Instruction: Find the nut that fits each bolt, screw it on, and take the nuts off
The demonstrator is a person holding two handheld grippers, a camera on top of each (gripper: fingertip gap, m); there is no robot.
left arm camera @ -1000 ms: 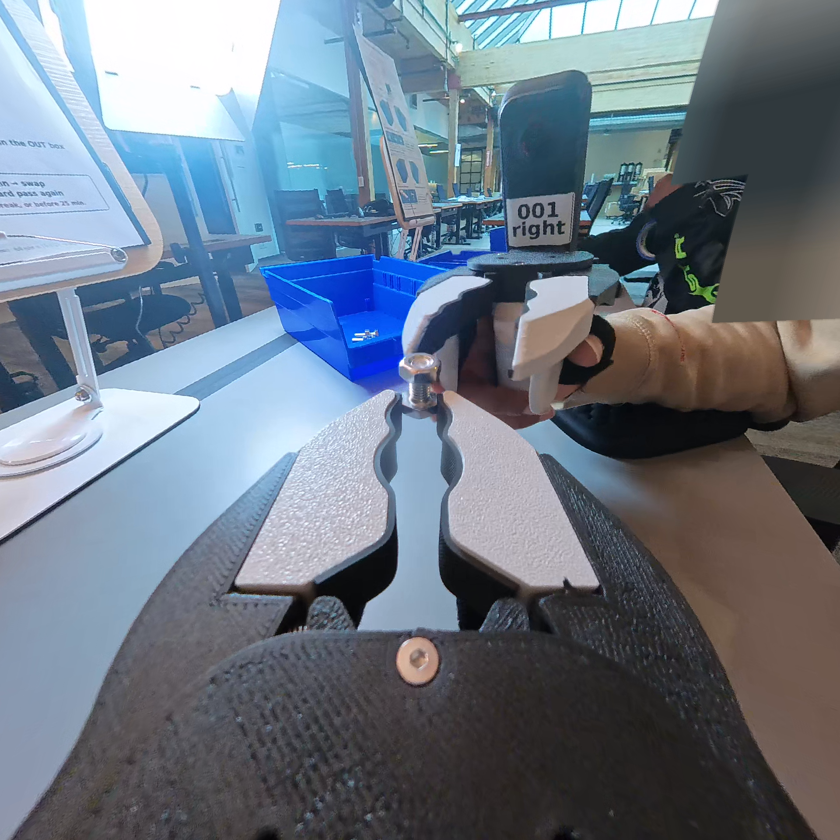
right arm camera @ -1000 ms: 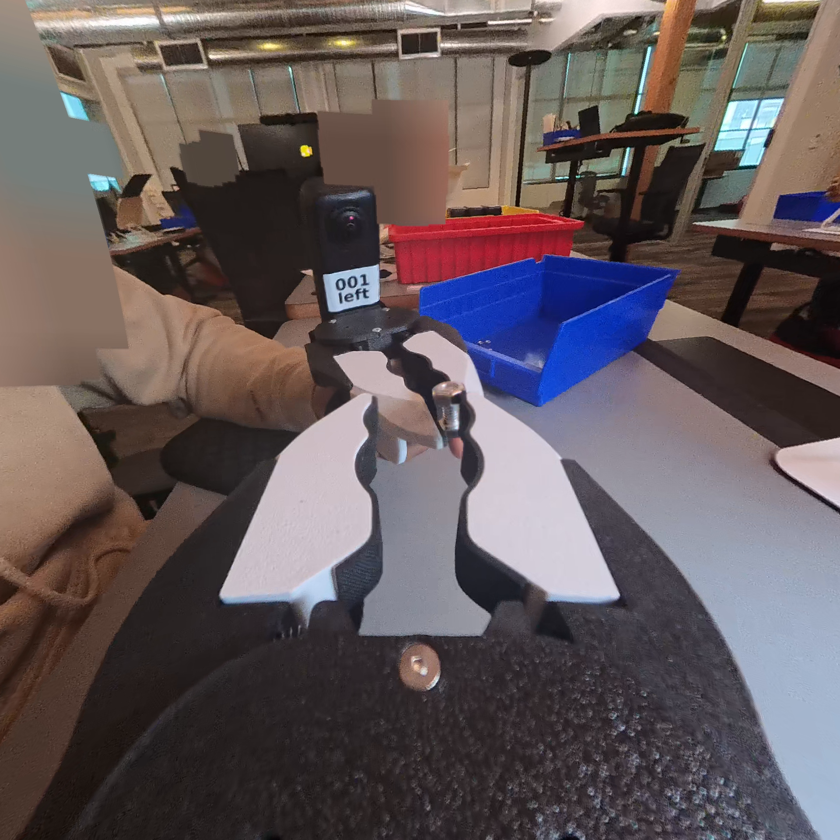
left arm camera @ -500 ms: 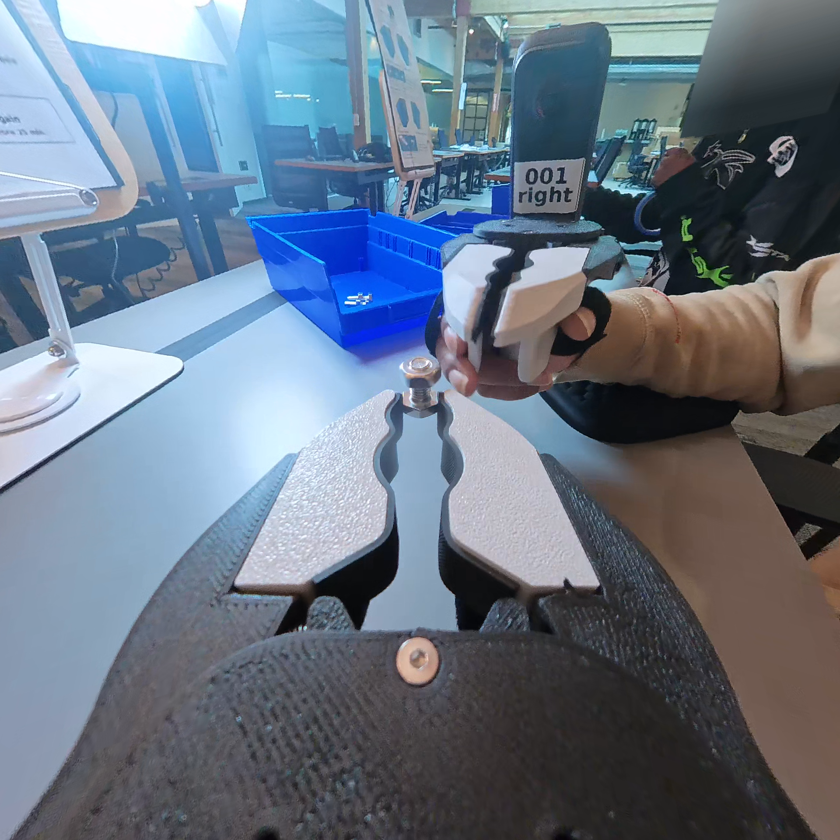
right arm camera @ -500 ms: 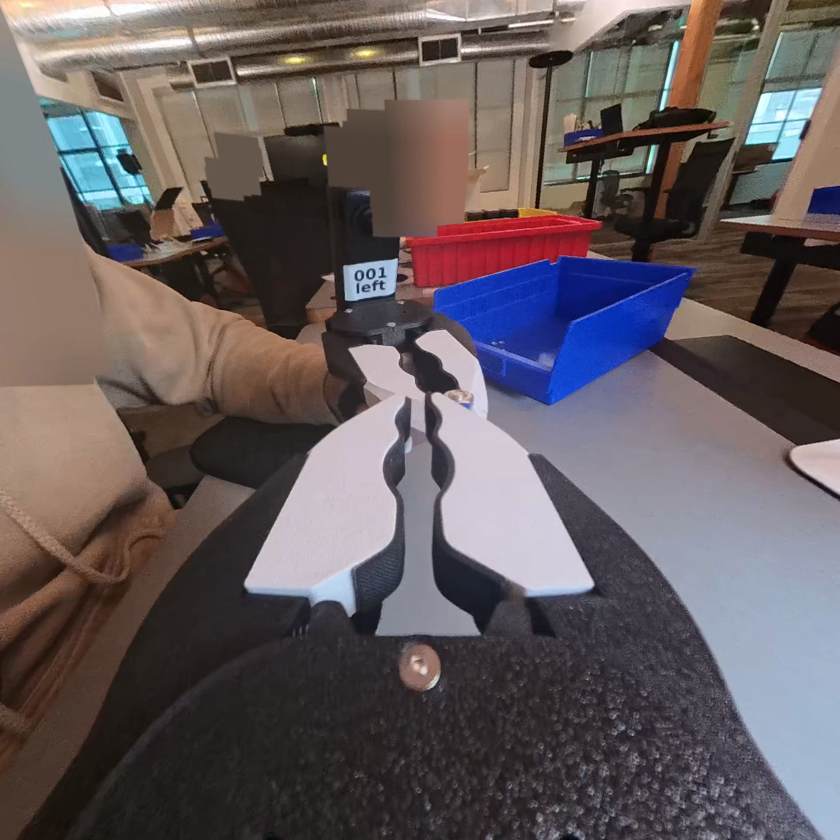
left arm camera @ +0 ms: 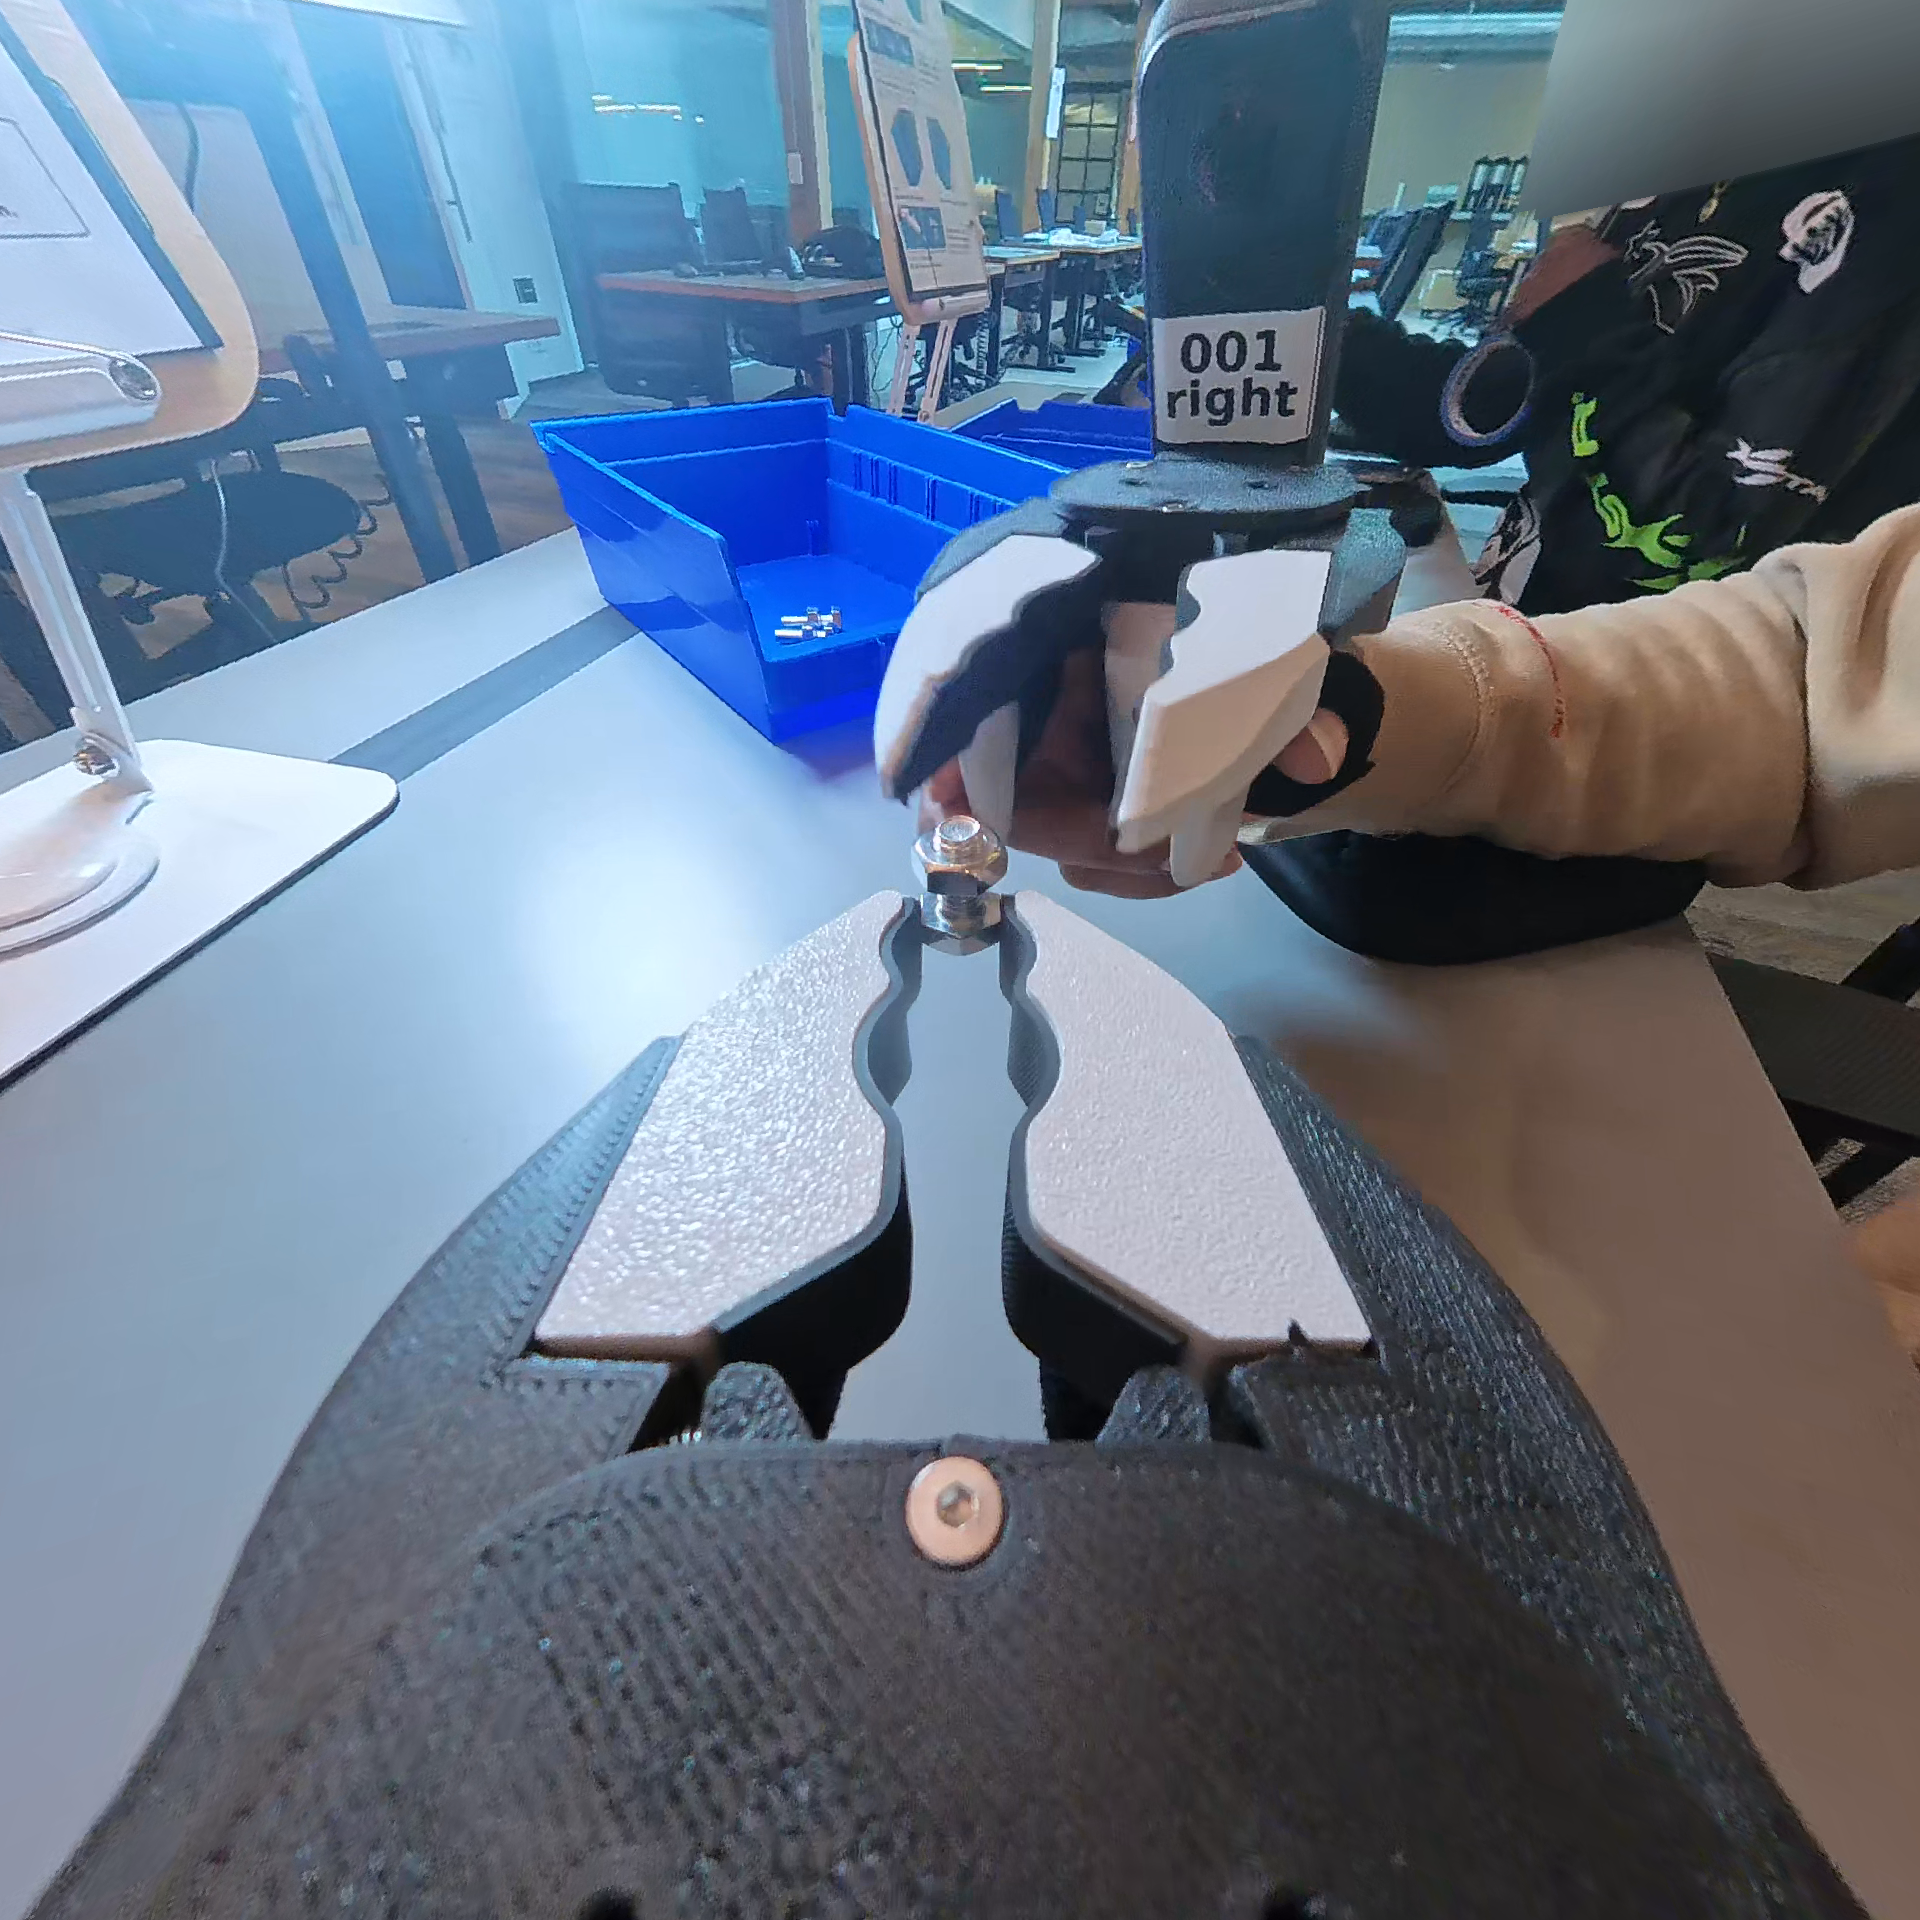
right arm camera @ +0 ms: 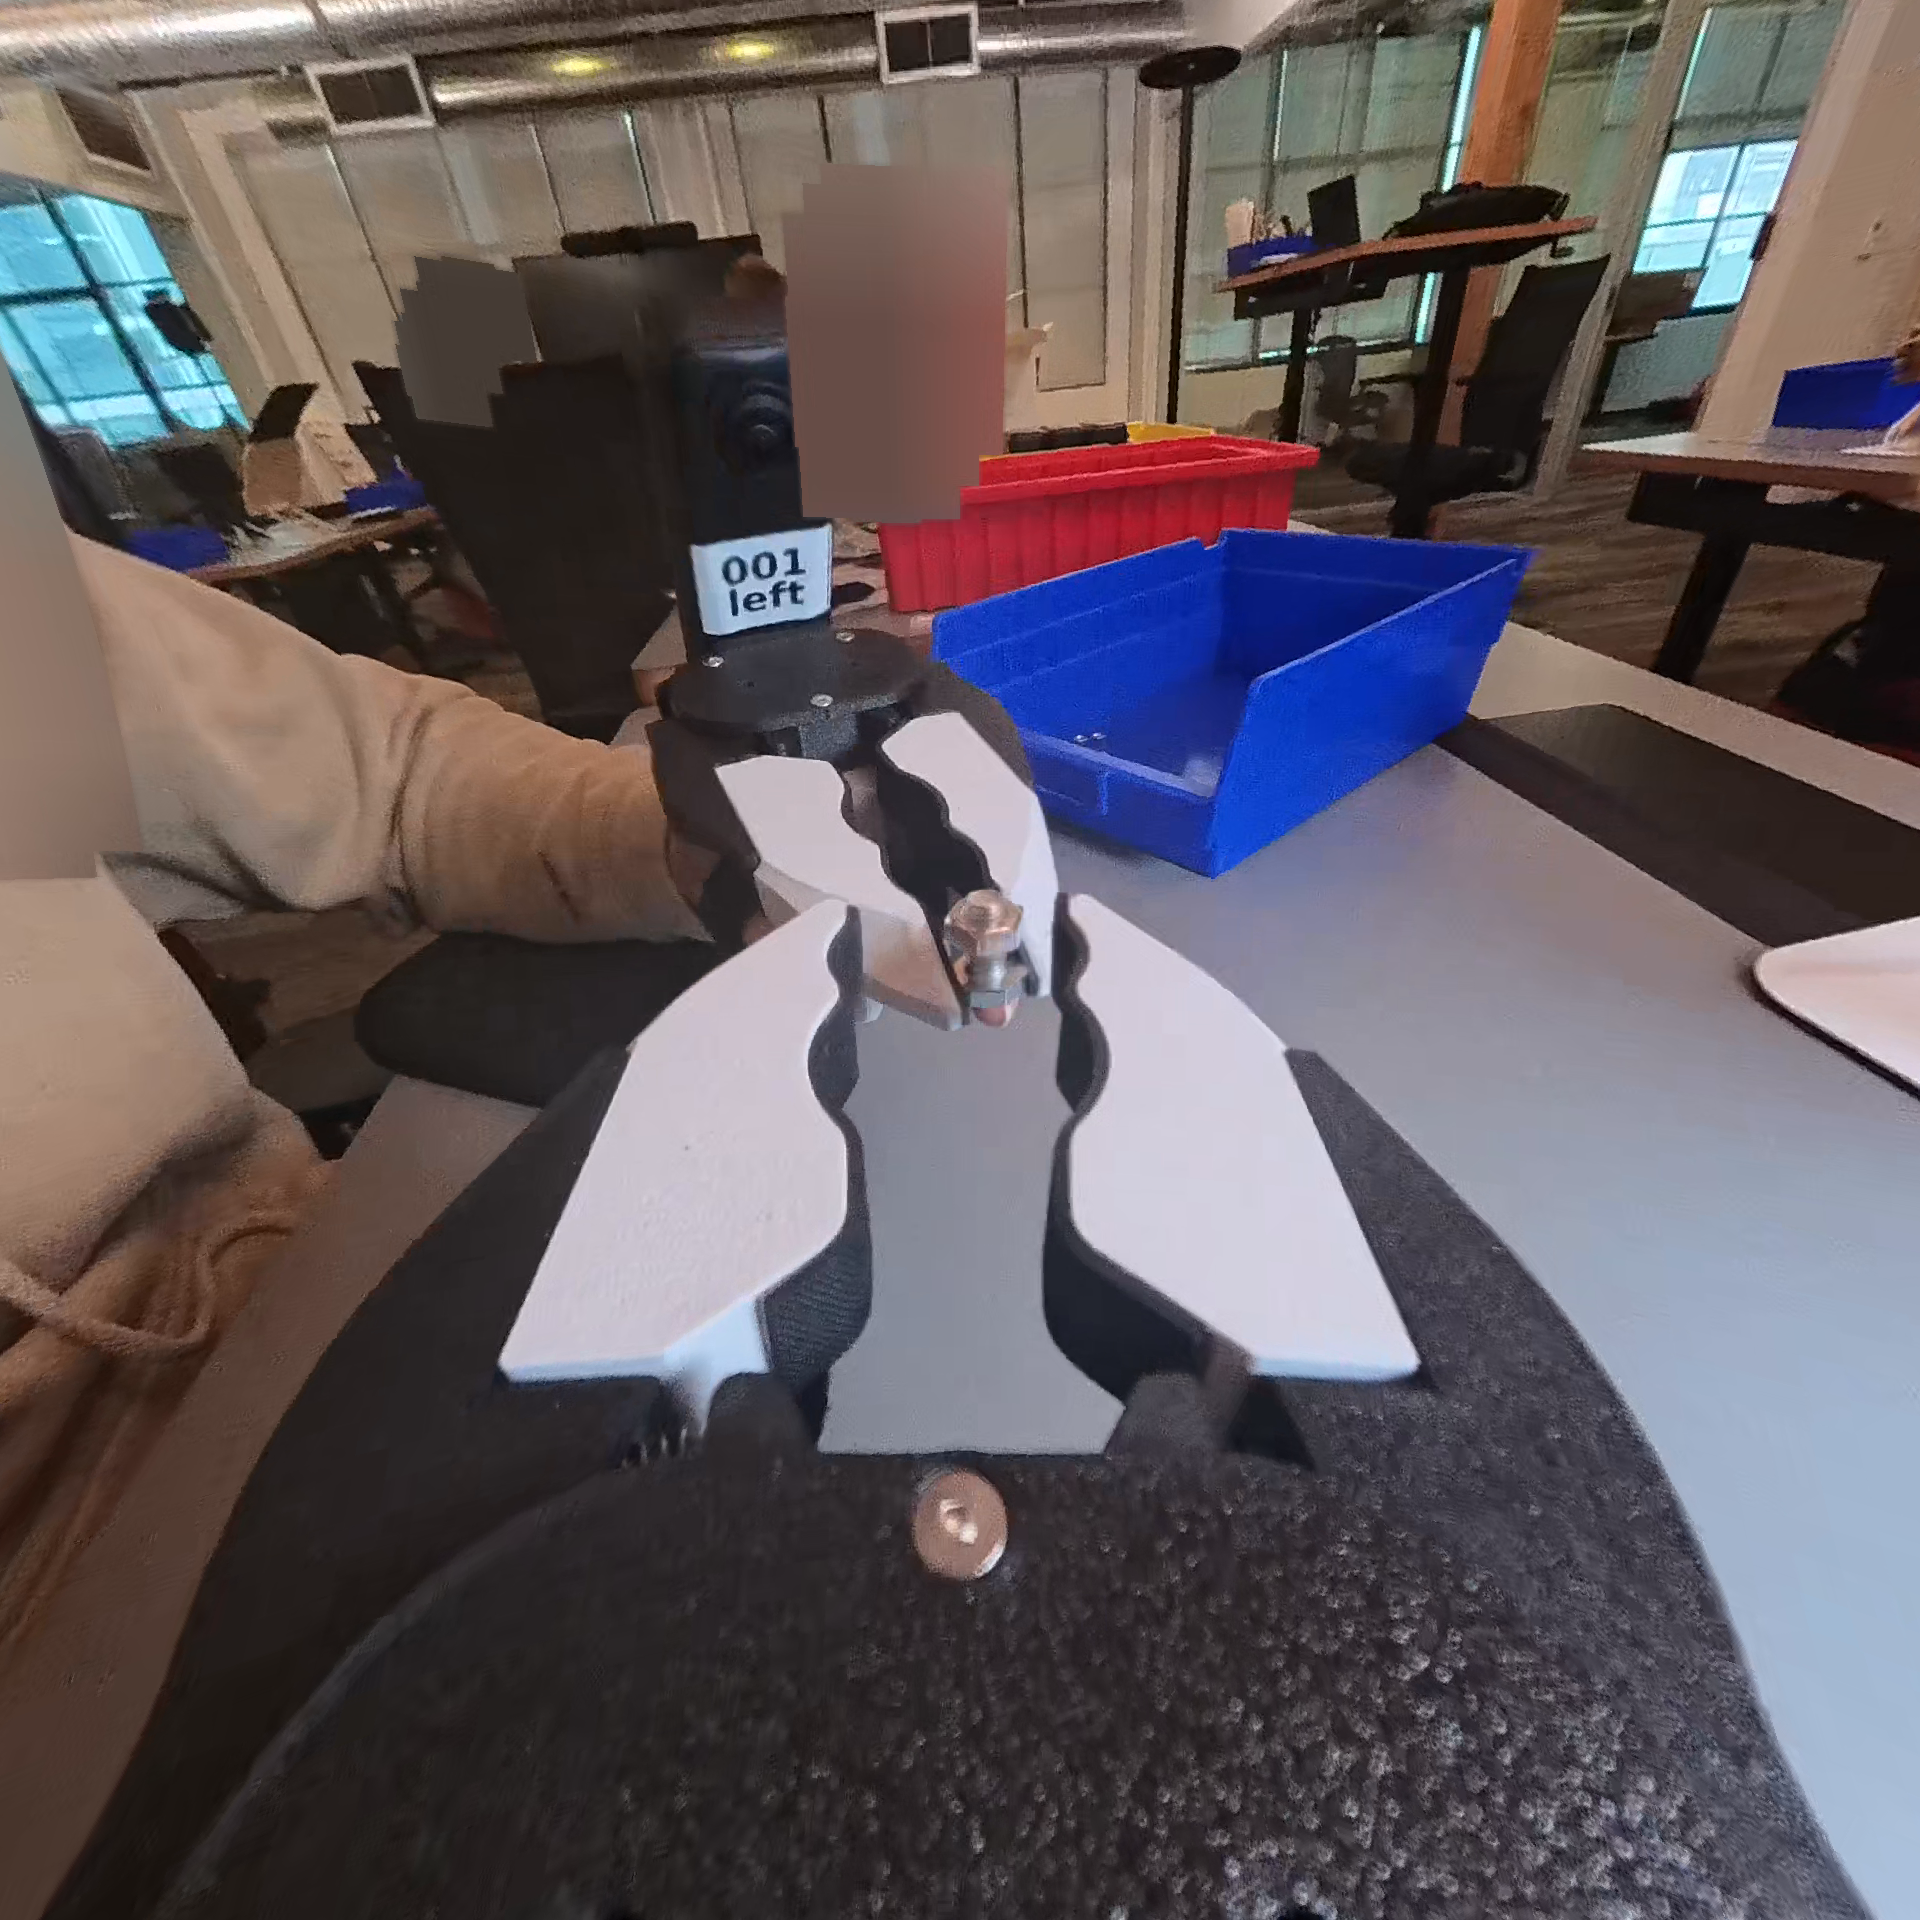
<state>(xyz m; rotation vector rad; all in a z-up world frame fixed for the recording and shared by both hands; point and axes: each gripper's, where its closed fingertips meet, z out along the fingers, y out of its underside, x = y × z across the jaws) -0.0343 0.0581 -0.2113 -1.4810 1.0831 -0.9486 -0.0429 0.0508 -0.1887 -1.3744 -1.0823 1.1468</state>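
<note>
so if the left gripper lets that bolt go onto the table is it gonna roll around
Probably a little. The bolt looks like shiny bare metal, so it is likely stiff and slick on the smooth grey table. Its round shank could roll, though the hex head and the nut should curb it.

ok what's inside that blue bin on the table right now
A few small silver metal parts lie on the floor of the blue bin, near its open front. They are too small to tell nuts from bolts. The right gripper hides the bin's right side.

Textured black gripper (left arm camera: 958, 914) bodies, white wavy-edged jaws, silver hex screw (left arm camera: 954, 1509) (centred), cream knit sleeve (left arm camera: 1621, 717), labelled camera stalks
</note>
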